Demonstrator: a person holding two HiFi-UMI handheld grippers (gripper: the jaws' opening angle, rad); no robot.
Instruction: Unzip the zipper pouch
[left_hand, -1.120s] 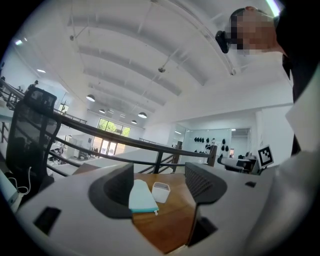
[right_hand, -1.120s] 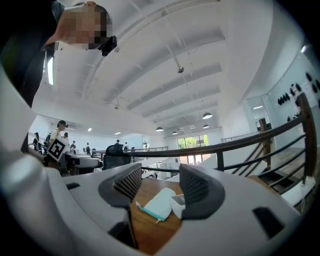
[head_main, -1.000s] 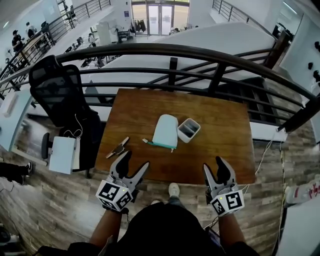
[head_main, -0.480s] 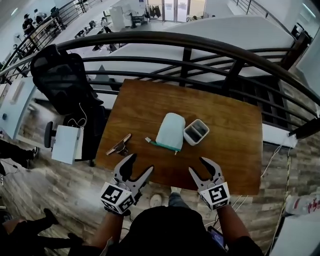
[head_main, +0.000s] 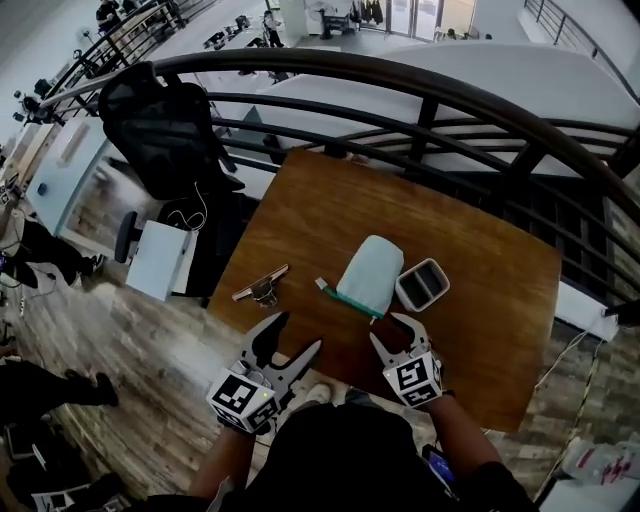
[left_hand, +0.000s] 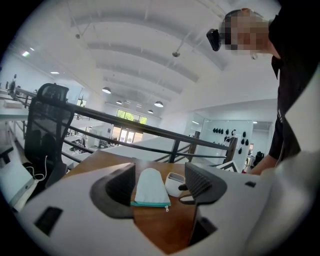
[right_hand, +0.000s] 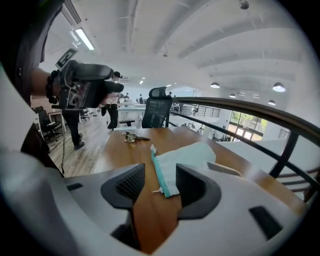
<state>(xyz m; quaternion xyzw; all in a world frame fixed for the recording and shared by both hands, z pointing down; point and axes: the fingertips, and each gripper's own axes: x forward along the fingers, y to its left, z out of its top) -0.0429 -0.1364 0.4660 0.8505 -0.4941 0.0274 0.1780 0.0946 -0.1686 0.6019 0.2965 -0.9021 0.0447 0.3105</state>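
1. Brown wood forms the counter, which stands on a plank floor with a dark curved railing running just past its far edge.
2. At lower centre of the head view, the right gripper hangs over the counter's near strip. Its jaws are apart and have just been closing a little. In the right gripper view the near corner of the zipper pouch lies in the gap between them, but neither jaw presses on it.
3. At lower left, the left gripper sits at the counter's near edge with its body out over the floor. Its jaws are spread wide with nothing between them, and the pouch is well ahead of it.
4. The pale pouch lies flat at the counter's middle. Its teal zipper runs along the side facing the grippers and looks closed. The zipper pull is at the end nearest the right gripper.
5. A white container stands just beside the pouch's right side.
6. A metal clip lies apart to the pouch's left, near the counter's left edge.
7. Bare wood stretches across the right side and the far half of the counter.
8. At upper left, a black office chair and a white box stand off the counter's left edge.
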